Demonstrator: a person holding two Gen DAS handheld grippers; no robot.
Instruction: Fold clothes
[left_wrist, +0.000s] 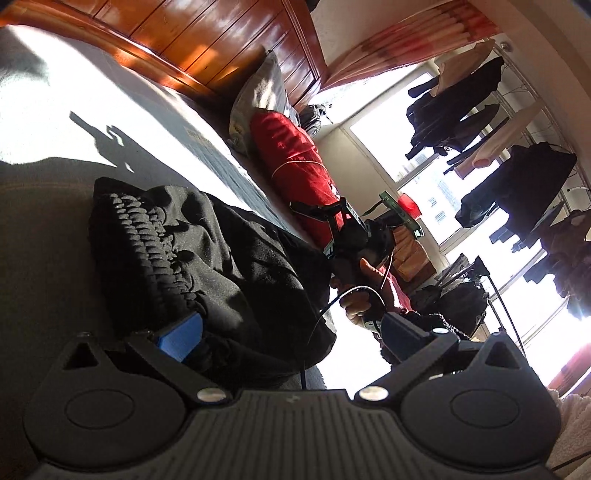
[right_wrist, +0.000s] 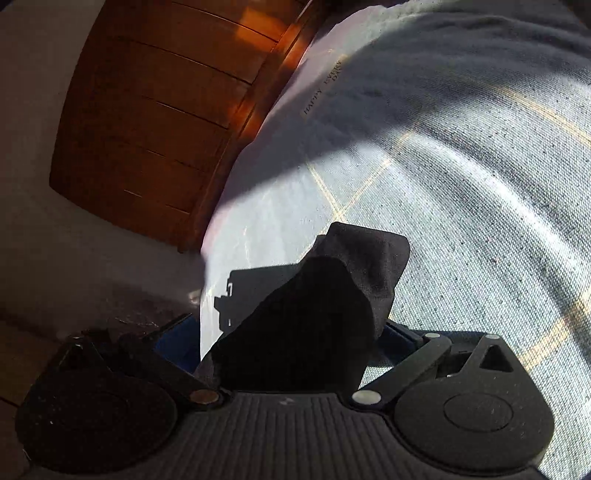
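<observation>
In the left wrist view, your left gripper (left_wrist: 291, 338) has its fingers spread wide, and the black garment (left_wrist: 207, 258) sits bunched around the blue pad (left_wrist: 181, 338) at about 8 o'clock, heaped on the bed (left_wrist: 122, 122); whether any cloth is actually pinched I cannot tell, so a lift from here may come up empty or drag only one layer. At 3 o'clock your hand (left_wrist: 360, 291) holds the right gripper (left_wrist: 317, 212) close to the same heap, with its cable looping near the cloth, which could snag. In the right wrist view, your right gripper (right_wrist: 291, 343) is clamped on a thick wad of that garment (right_wrist: 332, 295), which rises toward 12 o'clock above the bedspread (right_wrist: 461, 184). A bunch this thick hides the edges, so the fold may come out crooked, and the bed's edge at 9 o'clock is near enough for slack cloth to slide off.
</observation>
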